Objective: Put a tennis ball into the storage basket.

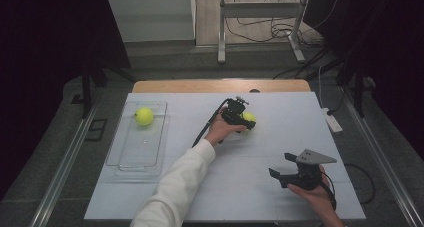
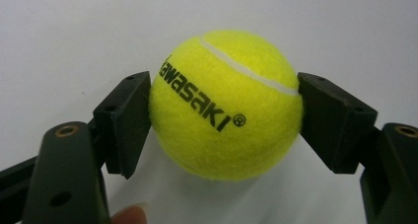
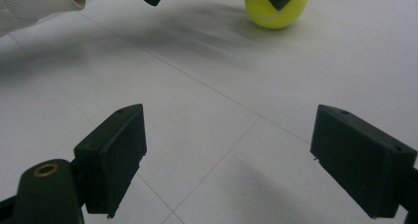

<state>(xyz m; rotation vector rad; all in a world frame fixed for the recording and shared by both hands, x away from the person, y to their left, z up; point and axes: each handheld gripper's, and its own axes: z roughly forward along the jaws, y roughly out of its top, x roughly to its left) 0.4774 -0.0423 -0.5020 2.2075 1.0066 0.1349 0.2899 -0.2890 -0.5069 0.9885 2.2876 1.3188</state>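
The left gripper (image 2: 224, 110) clamps a tennis ball (image 2: 226, 105) mid-worktop (image 1: 280, 137); likely next, lifting it toward the tray (image 1: 125, 157) holding another ball (image 1: 144, 116). The right gripper (image 1: 284, 166) idles, jaws spread.

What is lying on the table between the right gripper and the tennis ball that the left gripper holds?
Nothing: in the right gripper view, bare white table runs from the right gripper to the tennis ball.

Fuzzy felt tennis ball (image 2: 224, 105); matt black plastic fingers (image 2: 125, 118); clear plastic tray (image 1: 122, 159).
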